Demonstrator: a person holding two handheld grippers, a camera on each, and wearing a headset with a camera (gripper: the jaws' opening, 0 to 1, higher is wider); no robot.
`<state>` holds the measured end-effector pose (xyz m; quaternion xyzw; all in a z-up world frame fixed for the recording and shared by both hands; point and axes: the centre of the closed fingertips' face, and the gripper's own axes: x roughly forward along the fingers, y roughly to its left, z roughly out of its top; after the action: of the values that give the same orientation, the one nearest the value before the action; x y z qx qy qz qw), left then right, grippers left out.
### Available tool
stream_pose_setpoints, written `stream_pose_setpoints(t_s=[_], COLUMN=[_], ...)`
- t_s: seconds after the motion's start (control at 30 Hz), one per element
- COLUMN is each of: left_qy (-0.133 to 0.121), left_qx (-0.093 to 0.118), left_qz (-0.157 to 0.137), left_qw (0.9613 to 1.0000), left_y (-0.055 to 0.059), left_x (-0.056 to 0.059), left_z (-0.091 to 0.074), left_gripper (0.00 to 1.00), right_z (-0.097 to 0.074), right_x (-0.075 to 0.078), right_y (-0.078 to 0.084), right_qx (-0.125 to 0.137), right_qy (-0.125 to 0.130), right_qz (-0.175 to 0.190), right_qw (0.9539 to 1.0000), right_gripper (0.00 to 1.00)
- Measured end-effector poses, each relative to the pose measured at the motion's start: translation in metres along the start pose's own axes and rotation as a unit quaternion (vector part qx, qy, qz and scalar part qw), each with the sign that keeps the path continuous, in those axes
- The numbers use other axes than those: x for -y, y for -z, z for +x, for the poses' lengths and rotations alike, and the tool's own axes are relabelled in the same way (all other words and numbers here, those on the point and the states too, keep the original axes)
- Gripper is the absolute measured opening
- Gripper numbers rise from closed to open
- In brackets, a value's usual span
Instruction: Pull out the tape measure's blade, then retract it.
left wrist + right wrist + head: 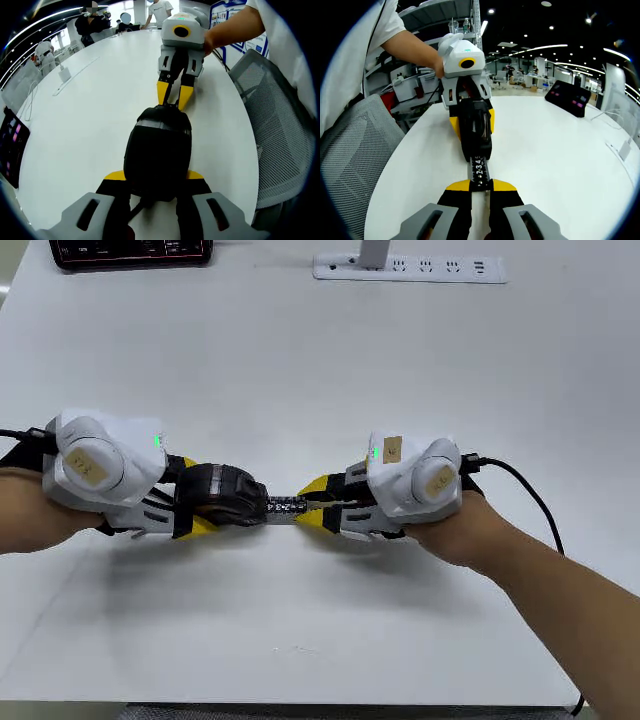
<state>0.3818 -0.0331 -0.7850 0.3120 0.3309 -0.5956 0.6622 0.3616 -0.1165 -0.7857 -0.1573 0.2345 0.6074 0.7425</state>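
A black tape measure [222, 495] lies on its side on the white table [300, 370], with my left gripper [195, 496] shut around its case. From the case a short length of blade [287, 507] with printed numbers runs to my right gripper [318, 503], which is shut on the blade's end. In the left gripper view the case [157, 150] sits between my yellow-tipped jaws [155, 176], and the right gripper [172, 96] faces me beyond it. In the right gripper view the blade [480, 170] leads from my jaws [481, 186] to the case [476, 125], held by the left gripper [462, 65].
A white power strip [410, 267] and a black device [130, 250] lie at the table's far edge. A black cable [525, 490] trails from the right gripper. A mesh chair [272, 130] stands by the near edge. People stand at the table's far end [95, 22].
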Motion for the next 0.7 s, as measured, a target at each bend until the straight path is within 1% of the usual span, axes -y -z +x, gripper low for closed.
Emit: stream_pose_setpoints(t_s=[0.23,0.43,0.7], left_qy=[0.0,-0.001,-0.001], left_qx=[-0.001,-0.001,-0.001], left_qz=[0.002,0.003,0.003], left_qw=[1.0,1.0,1.0], left_y=[0.0,-0.001,0.0], left_x=[0.0,0.0,-0.001], left_z=[0.0,0.0,0.001], left_gripper=[0.3,0.3,0.3], right_z=[-0.01,-0.018,-0.028], right_x=[0.001,0.002,0.002], right_y=[0.006,0.014,0.019], right_qx=[-0.001,-0.01,-0.016], right_qy=[0.008,0.012,0.016], right_qz=[0.002,-0.003,-0.004], right_qw=[1.0,0.9999,0.9997], right_gripper=[0.08,0.08,0.09])
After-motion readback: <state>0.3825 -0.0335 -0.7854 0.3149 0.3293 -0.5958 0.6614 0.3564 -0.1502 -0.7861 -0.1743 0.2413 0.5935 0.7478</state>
